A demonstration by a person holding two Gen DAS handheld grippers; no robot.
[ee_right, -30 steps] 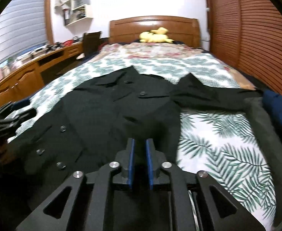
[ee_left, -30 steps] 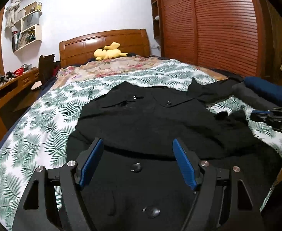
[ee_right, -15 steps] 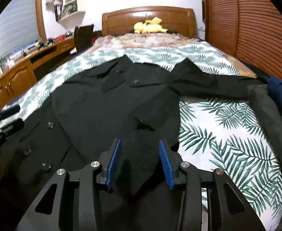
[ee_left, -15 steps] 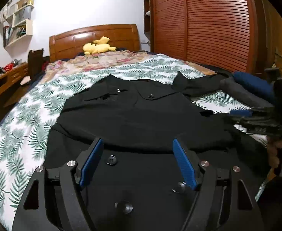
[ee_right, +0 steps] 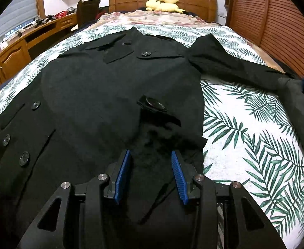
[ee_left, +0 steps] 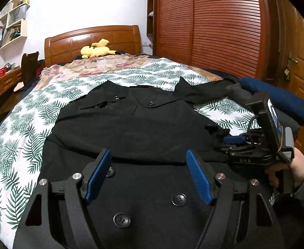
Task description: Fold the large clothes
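Since a second ago the right claw [ee_right: 150, 174] has let go and spread apart, its blue pads now standing either side of a bunched fold of the black coat [ee_right: 102, 95] with nothing pinched, and it has come in close beside the left claw [ee_left: 148, 176], which stays wide open and empty above the coat's buttoned lower front. Largest of all, the bed [ee_right: 255, 137] with its palm-leaf cover carries the coat spread flat, collar toward the wooden headboard [ee_left: 93, 39], one sleeve stretched out to the right edge. On that edge lie a grey garment [ee_right: 297, 99] and a dark blue garment [ee_left: 276, 99], touching the sleeve's end. A louvred wardrobe [ee_left: 224, 27] runs close along that side; a wooden counter [ee_right: 13, 51] flanks the other. Bare cover shows right of the coat. Smallest, a yellow plush toy [ee_left: 97, 49] rests at the headboard.
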